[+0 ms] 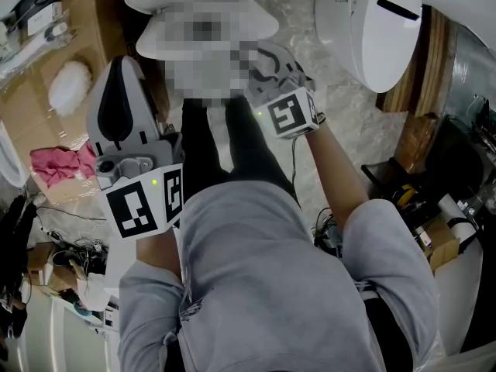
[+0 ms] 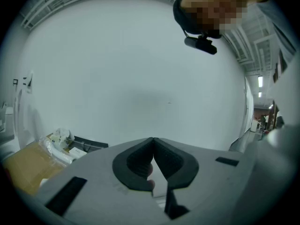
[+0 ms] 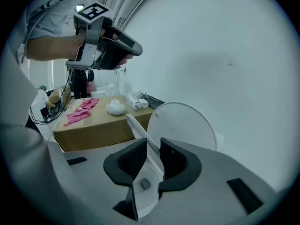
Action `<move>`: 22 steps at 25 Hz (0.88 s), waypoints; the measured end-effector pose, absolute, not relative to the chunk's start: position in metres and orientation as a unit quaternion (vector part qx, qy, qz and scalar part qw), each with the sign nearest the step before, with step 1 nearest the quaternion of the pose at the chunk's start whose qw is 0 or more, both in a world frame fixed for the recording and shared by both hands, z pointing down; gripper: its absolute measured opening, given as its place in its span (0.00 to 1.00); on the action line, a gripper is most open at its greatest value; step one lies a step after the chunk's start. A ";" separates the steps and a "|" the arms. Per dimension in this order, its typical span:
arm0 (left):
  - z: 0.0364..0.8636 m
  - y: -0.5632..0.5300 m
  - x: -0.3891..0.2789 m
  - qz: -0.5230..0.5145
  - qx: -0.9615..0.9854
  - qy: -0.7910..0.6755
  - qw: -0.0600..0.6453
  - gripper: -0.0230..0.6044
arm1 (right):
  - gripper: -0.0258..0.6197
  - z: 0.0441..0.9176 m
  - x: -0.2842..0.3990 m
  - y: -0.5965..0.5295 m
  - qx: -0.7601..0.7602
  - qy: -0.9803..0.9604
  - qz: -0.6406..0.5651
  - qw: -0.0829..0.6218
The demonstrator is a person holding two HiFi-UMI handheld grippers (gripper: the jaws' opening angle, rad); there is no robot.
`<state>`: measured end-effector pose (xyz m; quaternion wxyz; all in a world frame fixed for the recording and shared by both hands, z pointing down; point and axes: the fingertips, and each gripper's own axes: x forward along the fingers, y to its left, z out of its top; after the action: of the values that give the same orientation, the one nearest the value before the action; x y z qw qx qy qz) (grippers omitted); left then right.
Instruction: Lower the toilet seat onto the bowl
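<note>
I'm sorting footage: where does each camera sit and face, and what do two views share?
Head view: on the person's head, looking steeply down at torso, forearms, left gripper, right gripper.
Left gripper view: on that gripper, facing a white wall; shut jaws, head camera show.
Right gripper view: on that gripper, jaws gripping the toilet seat.
Shared with head view: pink cloth, left gripper.

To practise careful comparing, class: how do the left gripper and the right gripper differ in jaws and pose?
The left gripper has its jaws together with nothing between them; the right gripper has them apart, clamped on the tilted toilet seat. The left gripper faces a bare white wall; the right gripper faces the upright lid. Both are grey.
</note>
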<state>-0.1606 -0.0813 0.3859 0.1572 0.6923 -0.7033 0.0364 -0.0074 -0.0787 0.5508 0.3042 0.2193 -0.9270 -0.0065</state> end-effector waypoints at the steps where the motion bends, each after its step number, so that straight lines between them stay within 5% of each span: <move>1: 0.387 -0.081 -0.160 0.037 0.692 -0.703 0.158 0.04 | 0.16 0.552 -0.006 -0.076 0.218 -0.928 -0.003 0.303; 22: 0.414 -0.076 -0.150 0.055 0.694 -0.698 0.167 0.04 | 0.16 0.587 0.012 -0.009 0.169 -0.931 0.055 0.320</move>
<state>-0.1499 -0.0763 0.4141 0.1675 0.6945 -0.6976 0.0548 0.0118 -0.0088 0.5872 0.3199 0.1691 -0.9306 0.0547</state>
